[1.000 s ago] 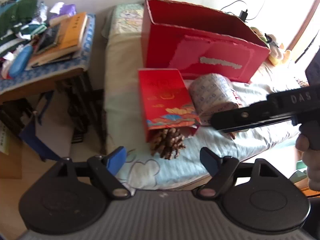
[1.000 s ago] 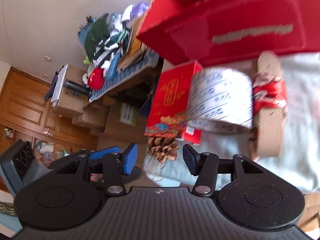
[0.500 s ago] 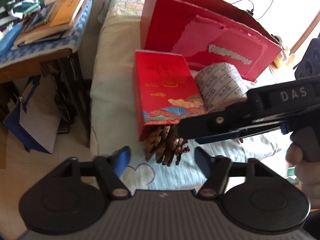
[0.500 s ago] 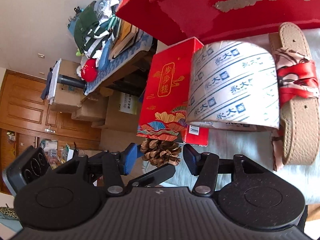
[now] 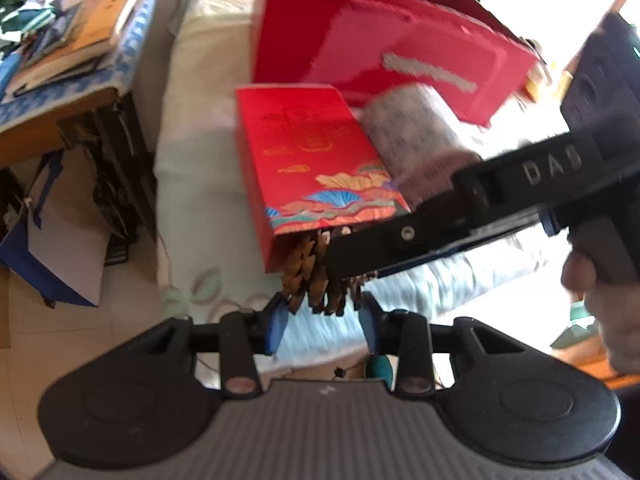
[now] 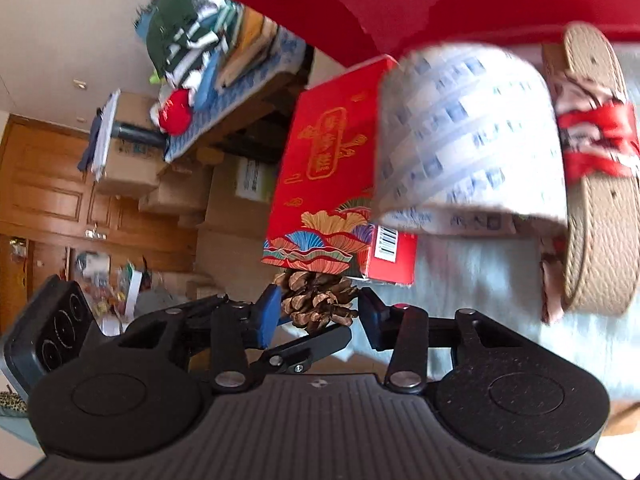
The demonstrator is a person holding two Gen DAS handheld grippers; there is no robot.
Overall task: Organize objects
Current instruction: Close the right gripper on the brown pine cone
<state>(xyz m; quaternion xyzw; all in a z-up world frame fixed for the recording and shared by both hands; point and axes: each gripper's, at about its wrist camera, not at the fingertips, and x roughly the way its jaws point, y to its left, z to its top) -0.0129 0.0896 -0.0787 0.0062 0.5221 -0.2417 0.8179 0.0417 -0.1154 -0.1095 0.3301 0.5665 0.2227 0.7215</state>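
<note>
You are closing both tools on one pine cone (image 5: 320,280) at the near edge of the bed (image 5: 192,168). The left tool (image 5: 322,320) is clenched on it, pads pressing its scales on both sides, the jaws having just been closing. The right tool (image 6: 318,314) is bracketing the same cone; its jaws have just been narrowing, but a gap is showing on each side, so it is not gripping yet.

Progress, as a judgement: early. Nothing is visibly sitting inside the large red open box (image 5: 380,40) at the far end of the bed, though its interior is mostly hidden. The cone is lying just beside the near end of the red decorated carton (image 5: 312,160).

Count on the bed: one pine cone, one red decorated carton, one printed tape roll (image 6: 468,136) lying just right of the carton, one tan sandal with a red strap (image 6: 592,168) right of the roll, one large red box. All four loose items are remaining to be sorted.
</note>
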